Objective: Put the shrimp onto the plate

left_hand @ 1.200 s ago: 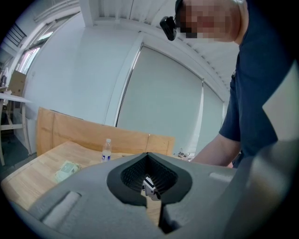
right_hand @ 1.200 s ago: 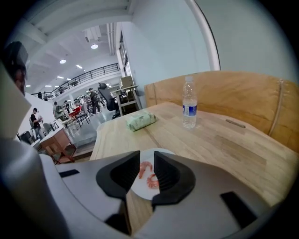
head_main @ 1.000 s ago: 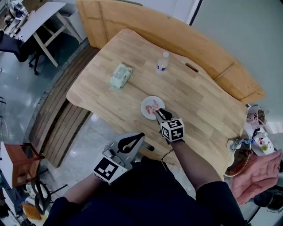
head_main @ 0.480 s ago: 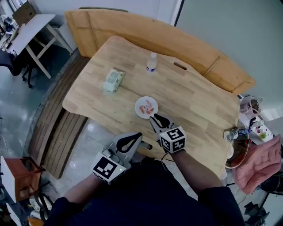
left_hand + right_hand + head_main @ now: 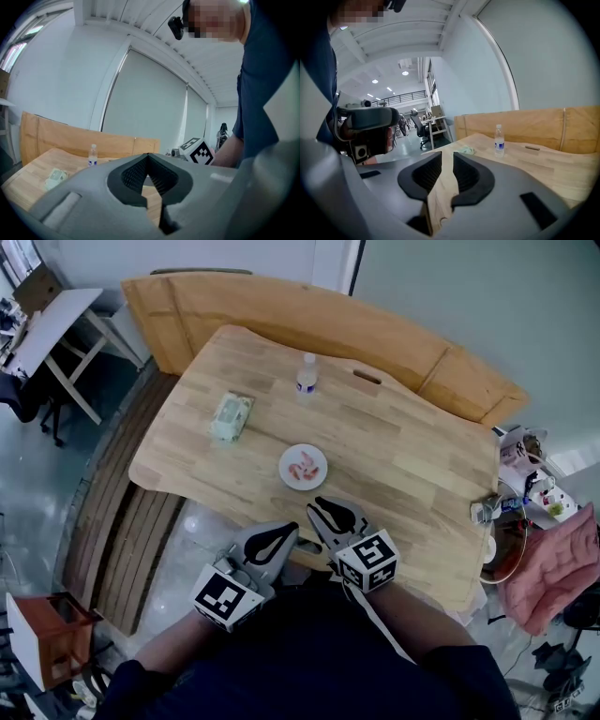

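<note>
So, shrimp (image 5: 304,465) is lying on the small white plate (image 5: 287,458), pink bits grouped in its middle. The plate sits approx mid-table (image 5: 412,460), a bit toward the near edge.

Both grippers are held at the near edge, clear of the plate, w/ the right one closer to it.
- **left gripper** (image 5: 292,533): off the table edge, beside the person's body. In its own view (image 5: 148,155) the jaws are pressed together at the tips, w/ nothing btwn them.
- **right gripper** (image 5: 318,508): over the table's near edge. In its own view (image 5: 447,154) the jaws are a little apart, w/ only bare wood showing in the narrow gap, so it's empty.

A water bottle (image 5: 306,377) stands upright at the far side. A pale green packet (image 5: 231,416) lies flat to the left of the plate, well apart from it.
</note>
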Available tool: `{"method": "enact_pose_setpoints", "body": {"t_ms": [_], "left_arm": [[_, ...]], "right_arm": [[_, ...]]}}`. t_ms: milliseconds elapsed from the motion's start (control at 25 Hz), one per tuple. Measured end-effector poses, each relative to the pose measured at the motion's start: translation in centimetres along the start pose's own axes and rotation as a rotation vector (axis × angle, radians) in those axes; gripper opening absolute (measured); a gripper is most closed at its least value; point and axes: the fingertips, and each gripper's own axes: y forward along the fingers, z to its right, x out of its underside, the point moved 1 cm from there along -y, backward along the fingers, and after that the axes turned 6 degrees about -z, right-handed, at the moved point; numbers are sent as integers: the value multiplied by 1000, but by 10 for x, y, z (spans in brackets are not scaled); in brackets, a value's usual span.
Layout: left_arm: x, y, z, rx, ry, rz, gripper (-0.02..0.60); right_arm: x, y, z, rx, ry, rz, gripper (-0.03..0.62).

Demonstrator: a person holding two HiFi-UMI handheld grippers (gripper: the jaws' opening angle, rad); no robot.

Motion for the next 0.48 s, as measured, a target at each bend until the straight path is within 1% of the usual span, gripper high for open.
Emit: {"method": "enact_pose_setpoints", "body": {"t_ms": [160,360,480], "left_arm": [[-2,-4,1,12,11,-3,5],[0,-8,5,24,17,-3,5],[0,-10,6,31,15,-9,5]], "right_arm": [[-18,-13,-19,-9,-10,58,75],[-31,-32,-39,-28,-19,103,63],[-40,-42,-50,-27,-42,128,44]]}}
